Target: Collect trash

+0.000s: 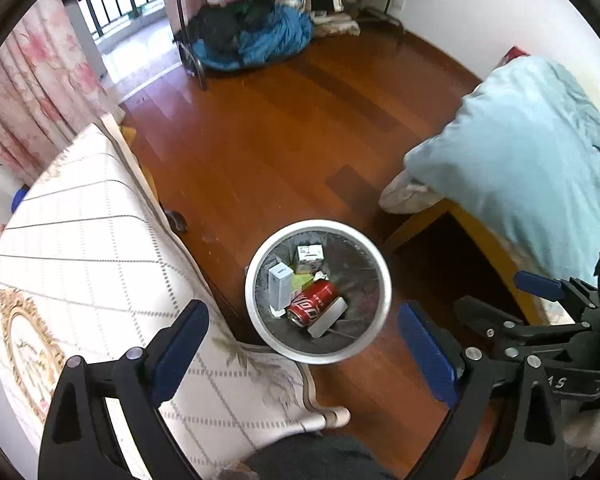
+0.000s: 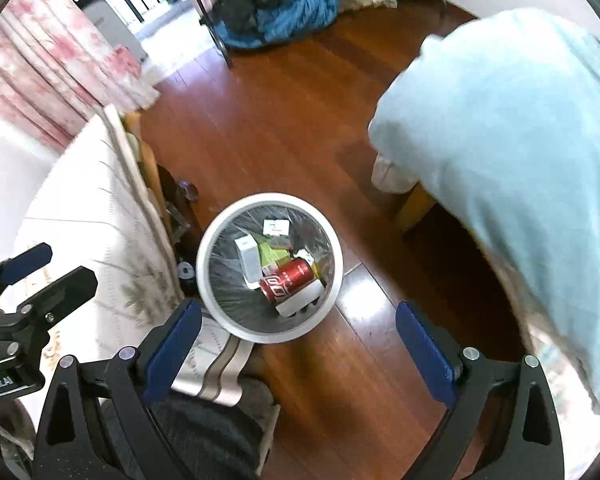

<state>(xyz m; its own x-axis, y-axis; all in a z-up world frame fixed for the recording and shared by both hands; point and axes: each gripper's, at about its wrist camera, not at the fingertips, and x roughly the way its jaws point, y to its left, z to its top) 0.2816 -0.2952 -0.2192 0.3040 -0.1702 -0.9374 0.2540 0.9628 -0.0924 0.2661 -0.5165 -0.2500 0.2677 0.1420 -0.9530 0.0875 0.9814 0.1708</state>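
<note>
A round white trash bin (image 1: 256, 320) (image 2: 208, 300) with a dark liner stands on the wooden floor. Inside it lie a red soda can (image 1: 312, 303) (image 2: 286, 280), a tall white box (image 1: 280, 285) (image 2: 247, 257), a small white carton (image 1: 310, 255) (image 2: 276, 227), green packaging (image 2: 270, 257) and a flat white piece (image 1: 328, 319) (image 2: 300, 299). My left gripper (image 1: 304, 356) hangs above and just short of the bin, open and empty. My right gripper (image 2: 298, 354) is likewise open and empty above the bin. The right gripper also appears at the right edge (image 1: 540, 312) of the left wrist view.
A white patterned sofa cushion (image 1: 80, 248) (image 2: 92, 224) lies left of the bin. A bed with a light blue blanket (image 1: 520, 152) (image 2: 512, 128) and a wooden frame (image 1: 496, 248) is to the right. A blue bundle (image 1: 268, 40) and a clothes rack (image 1: 188, 40) stand at the far end.
</note>
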